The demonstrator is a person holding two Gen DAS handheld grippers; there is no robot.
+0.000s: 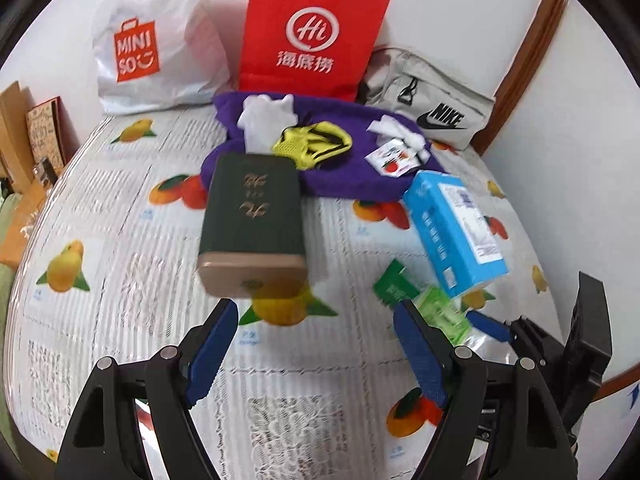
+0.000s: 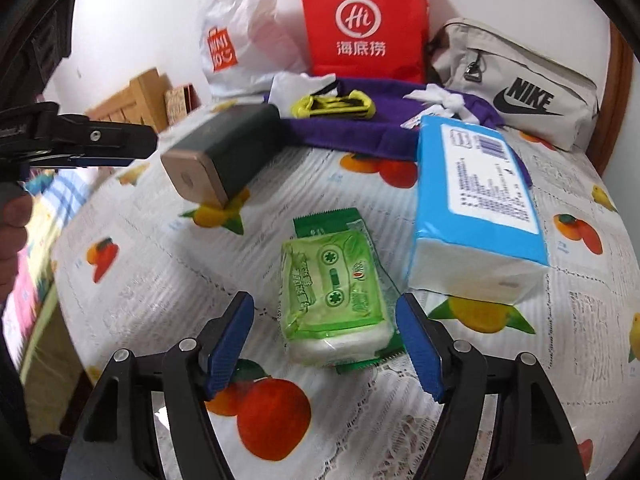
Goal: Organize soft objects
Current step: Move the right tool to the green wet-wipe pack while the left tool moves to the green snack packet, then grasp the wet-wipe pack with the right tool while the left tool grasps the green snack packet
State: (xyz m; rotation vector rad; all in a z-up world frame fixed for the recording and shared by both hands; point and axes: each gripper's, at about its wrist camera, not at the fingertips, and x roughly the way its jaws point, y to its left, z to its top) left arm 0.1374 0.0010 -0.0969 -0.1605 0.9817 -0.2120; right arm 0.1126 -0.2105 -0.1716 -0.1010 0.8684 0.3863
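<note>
Right gripper (image 2: 324, 344) jaws spread, empty, straddling green tissue pack (image 2: 336, 300). Left gripper (image 1: 316, 352) spread, empty, near dark tissue box (image 1: 252, 224). Hand (image 2: 14, 232) only in right view.

The table cover (image 2: 168, 280) is white lace-patterned, printed with orange, red and yellow fruit with green leaves. The tissue box (image 1: 252, 216) is dark green with gold lettering and a tan end; the tissue pack (image 2: 476, 196) is light blue with a white label; the small packet (image 2: 336, 296) is translucent green with a cassette print. The cloth (image 1: 352, 172) is purple, the paper bag (image 1: 316, 28) red with a white logo, the plastic bag (image 1: 156, 36) white with an orange logo, and the pouch (image 2: 516, 80) beige with a black logo.
</note>
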